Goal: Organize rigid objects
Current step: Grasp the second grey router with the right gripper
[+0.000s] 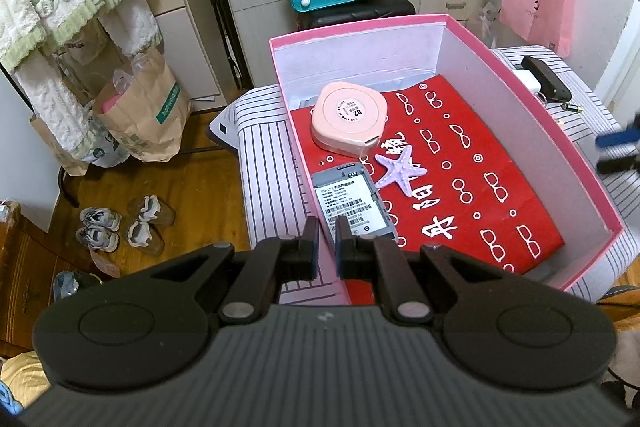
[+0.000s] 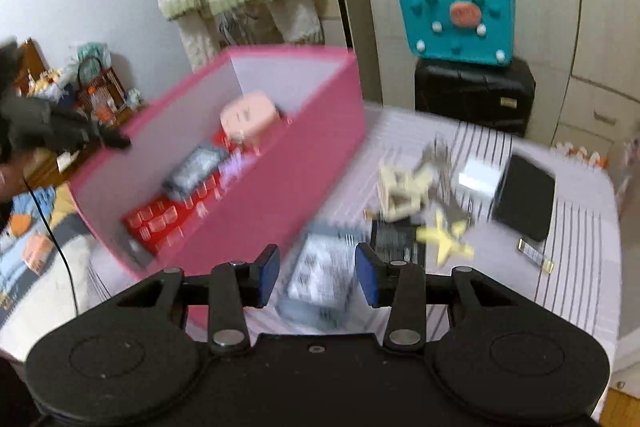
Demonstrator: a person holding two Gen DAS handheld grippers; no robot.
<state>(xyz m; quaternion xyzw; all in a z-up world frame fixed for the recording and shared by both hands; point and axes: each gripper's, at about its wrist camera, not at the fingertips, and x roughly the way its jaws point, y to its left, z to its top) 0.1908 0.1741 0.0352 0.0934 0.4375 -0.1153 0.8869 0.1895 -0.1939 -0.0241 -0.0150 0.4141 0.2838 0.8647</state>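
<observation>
Box point(image 1: 520, 131) on bed point(image 1: 264, 131), tape measure point(image 1: 348, 117) behind starfish point(image 1: 400, 169) inside
</observation>
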